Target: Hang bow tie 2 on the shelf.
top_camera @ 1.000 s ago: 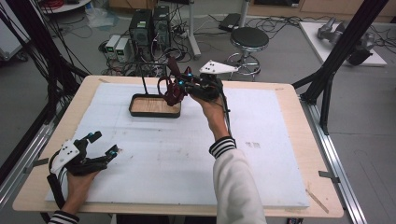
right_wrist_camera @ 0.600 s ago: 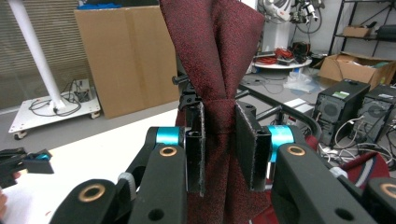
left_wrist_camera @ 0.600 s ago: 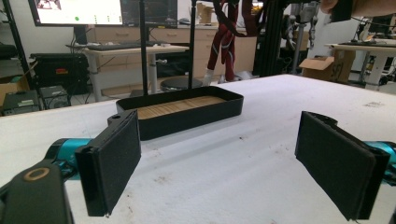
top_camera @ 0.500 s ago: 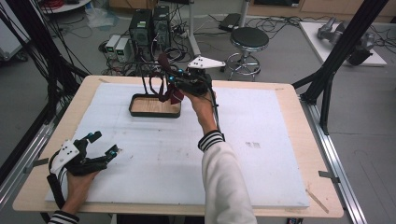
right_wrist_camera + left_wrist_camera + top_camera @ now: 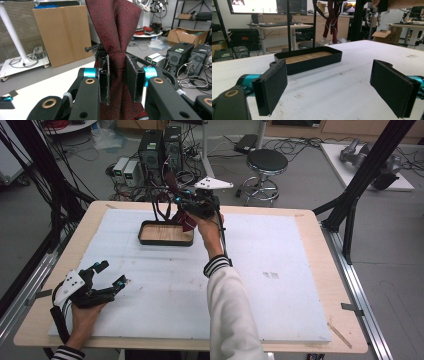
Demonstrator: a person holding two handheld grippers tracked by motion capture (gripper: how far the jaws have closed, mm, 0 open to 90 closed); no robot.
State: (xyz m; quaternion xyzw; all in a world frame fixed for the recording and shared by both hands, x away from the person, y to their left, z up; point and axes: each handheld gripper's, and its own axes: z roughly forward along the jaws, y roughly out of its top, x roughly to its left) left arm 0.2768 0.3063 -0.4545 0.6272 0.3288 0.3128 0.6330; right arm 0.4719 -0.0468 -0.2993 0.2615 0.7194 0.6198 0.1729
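One dark red woven fabric tie (image 5: 117, 32) is what we're working w/ here: it's pinched in the right gripper (image 5: 186, 209), jaws pressed tight on the bunched cloth, held up in the air above the far right end of the shallow black rectangular tray with a wooden floor (image 5: 145, 239). In the left gripper view the tie hangs in loops by the two thin black upright posts (image 5: 288, 25) behind the tray. We'd judge the step as carrying the tie to that stand/tray; whether it's already draped on a post we can't tell. Next move prob. calls for lining the cloth up over its target, then lowering w/o snagging the posts.

Tray itself: wood bottom bare, nothing lying in it as far as we see.

Left gripper (image 5: 102, 277) rests w/ jaws spread wide, nothing between, at the near left of the white-topped desk (image 5: 280, 300), well apart from the tray.
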